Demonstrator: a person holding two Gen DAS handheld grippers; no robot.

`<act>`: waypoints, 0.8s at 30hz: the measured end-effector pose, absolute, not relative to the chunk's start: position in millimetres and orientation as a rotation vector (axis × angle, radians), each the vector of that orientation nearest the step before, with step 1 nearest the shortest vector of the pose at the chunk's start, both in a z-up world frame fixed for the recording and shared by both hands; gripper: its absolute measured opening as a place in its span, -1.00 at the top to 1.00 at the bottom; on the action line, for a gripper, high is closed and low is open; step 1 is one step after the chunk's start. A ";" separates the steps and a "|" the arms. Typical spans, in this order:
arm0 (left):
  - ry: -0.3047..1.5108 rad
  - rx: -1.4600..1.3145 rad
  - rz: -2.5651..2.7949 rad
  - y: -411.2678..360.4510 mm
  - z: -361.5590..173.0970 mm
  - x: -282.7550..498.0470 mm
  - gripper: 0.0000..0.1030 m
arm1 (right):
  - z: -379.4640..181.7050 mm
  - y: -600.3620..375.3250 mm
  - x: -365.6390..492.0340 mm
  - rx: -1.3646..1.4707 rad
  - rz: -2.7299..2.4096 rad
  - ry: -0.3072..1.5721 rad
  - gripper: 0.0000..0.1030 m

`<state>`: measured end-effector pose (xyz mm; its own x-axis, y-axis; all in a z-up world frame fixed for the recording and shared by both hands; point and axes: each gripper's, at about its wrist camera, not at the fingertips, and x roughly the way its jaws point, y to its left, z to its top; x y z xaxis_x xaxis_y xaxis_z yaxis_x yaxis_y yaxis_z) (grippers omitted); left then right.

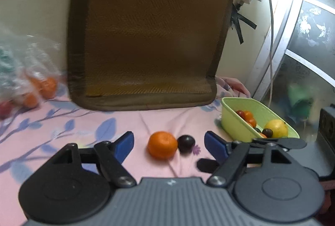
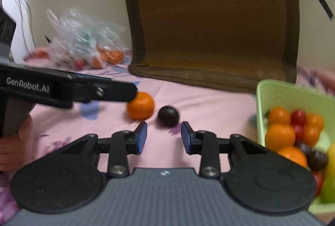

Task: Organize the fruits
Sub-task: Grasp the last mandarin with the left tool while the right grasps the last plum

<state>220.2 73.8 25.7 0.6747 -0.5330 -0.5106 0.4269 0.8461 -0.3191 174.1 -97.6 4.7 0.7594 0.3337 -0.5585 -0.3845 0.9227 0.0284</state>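
An orange mandarin (image 1: 162, 144) (image 2: 140, 105) lies on the pink floral sheet (image 1: 83, 121) with a dark plum (image 1: 186, 143) (image 2: 168, 116) touching its right side. My left gripper (image 1: 169, 146) is open, its blue pads either side of both fruits, a little short of them. My right gripper (image 2: 163, 138) is open just in front of the plum, nothing between its fingers. The left gripper's black arm reaches in over the mandarin in the right wrist view. A light green tub (image 1: 232, 121) (image 2: 261, 117) at the right holds mandarins, cherry tomatoes, plums and a yellow fruit.
A brown mesh cushion (image 1: 150, 37) (image 2: 209, 22) leans on the wall behind. A clear plastic bag (image 1: 27, 71) (image 2: 83, 41) with more fruit lies at the back left. A person's hand (image 2: 12, 142) grips the left tool. A cabinet (image 1: 309, 41) stands at the right.
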 end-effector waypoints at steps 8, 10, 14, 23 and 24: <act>0.718 -0.203 -0.524 64.8 3.2 244.2 -0.07 | 0.8 -95.1 202.7 -0.067 0.438 0.655 0.32; 0.747 -0.228 -0.519 66.7 -0.4 249.1 0.24 | 2.7 -95.6 198.3 -0.069 0.425 0.638 0.46; 0.740 -0.203 -0.499 59.4 2.8 235.7 0.26 | 7.1 -105.3 174.3 -0.046 0.429 0.621 0.46; 0.694 -0.170 -0.619 27.8 18.1 125.2 0.26 | 11.3 -162.0 41.4 -0.043 0.337 0.548 0.46; 0.695 -0.153 -0.634 19.2 17.6 113.7 0.26 | 10.0 -170.6 26.2 -0.042 0.307 0.540 0.46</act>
